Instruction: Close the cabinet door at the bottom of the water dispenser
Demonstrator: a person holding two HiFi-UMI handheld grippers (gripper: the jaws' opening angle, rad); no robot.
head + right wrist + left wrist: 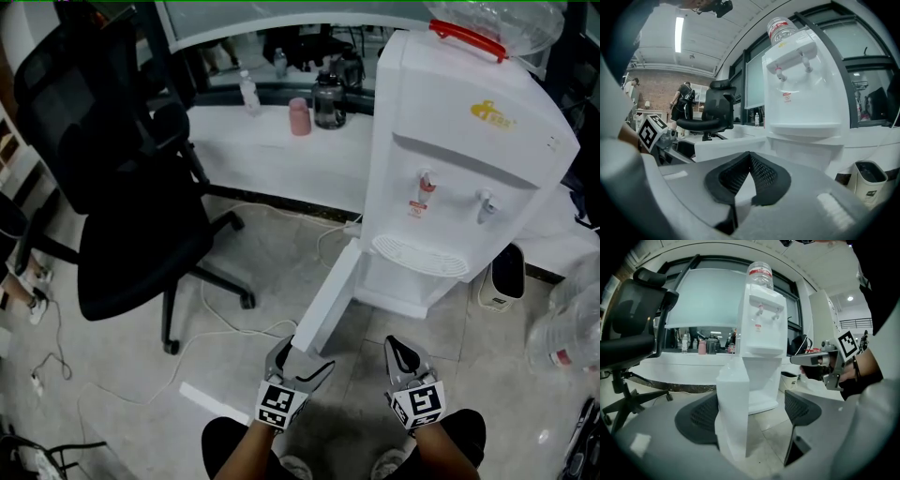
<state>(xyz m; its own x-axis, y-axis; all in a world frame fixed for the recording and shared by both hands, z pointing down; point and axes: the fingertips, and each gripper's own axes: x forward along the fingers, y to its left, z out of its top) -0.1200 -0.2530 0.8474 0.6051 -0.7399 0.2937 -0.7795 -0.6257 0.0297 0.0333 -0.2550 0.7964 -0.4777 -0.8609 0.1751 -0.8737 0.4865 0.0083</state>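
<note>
The white water dispenser [459, 159] stands ahead, with a bottle on top. Its lower cabinet door [328, 295] is swung wide open toward me, edge on. My left gripper [298, 361] is open and straddles the door's free edge. In the left gripper view the door [733, 404] stands between the two pads, close against the left pad [701, 416] and well apart from the right one. My right gripper [405, 361] hovers to the right of the door, in front of the dispenser's base. Its pads [761, 176] meet at the tips with nothing between them.
A black office chair [122, 187] stands on the left, its wheeled base near the door. Cables [225, 328] trail over the tiled floor. A white ledge behind holds a pink cup [299, 117] and bottles. A small white bin [506, 277] sits right of the dispenser.
</note>
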